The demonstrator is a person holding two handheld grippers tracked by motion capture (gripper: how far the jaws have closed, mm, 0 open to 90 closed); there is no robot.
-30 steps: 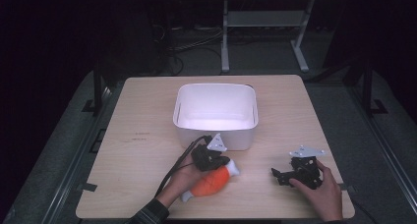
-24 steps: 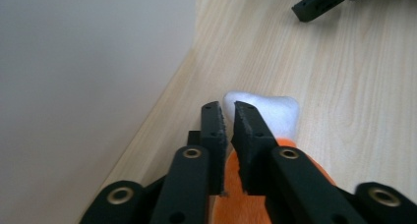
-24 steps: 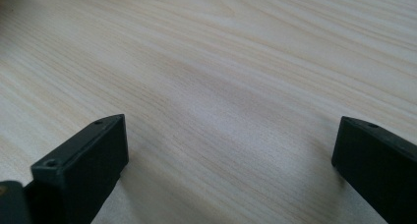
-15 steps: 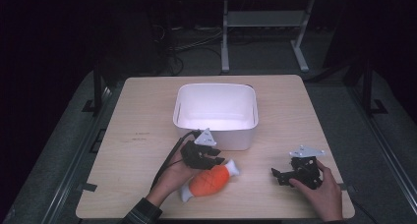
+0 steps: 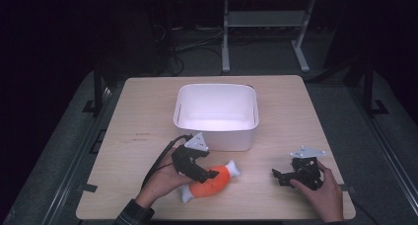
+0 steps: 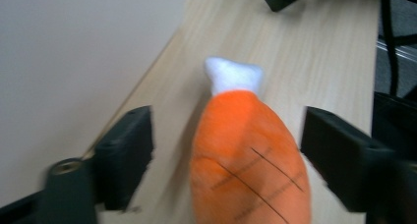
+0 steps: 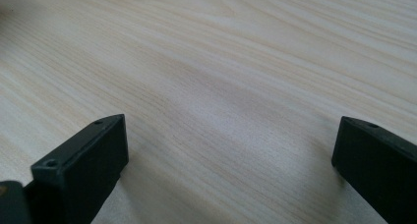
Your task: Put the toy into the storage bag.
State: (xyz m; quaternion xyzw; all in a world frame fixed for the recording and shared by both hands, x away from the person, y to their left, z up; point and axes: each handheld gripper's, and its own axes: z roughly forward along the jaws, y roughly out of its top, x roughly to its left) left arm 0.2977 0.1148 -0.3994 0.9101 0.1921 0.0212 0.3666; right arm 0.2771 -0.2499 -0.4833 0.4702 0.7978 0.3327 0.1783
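The orange plush drumstick (image 5: pixel 213 181) lies flat on the worktop (image 5: pixel 148 116) just in front of the white tub (image 5: pixel 216 117), a little toward its left front corner, with one white knob end pointing toward the tub's front wall and the other toward the person. The left gripper (image 5: pixel 206 175) sits over the toy's orange body; its jaws have just been opening and now stand wide, and in the left gripper view the plush (image 6: pixel 248 155) lies between them with a clear gap on each side, so nothing is pinched. The step in hand looks like a regrasp, and to do it well the jaws should come down level over the thickest orange part, straddle it evenly, and close slowly enough for the soft filling to compress without the toy squirting out endwise; gripping the narrow white knob would likely let it swing. The right gripper (image 5: pixel 288 174) rests well off to the right of the tub's front corner, its jaws wide over bare wood. The tub holds nothing that can be seen; its pale floor shows bare.
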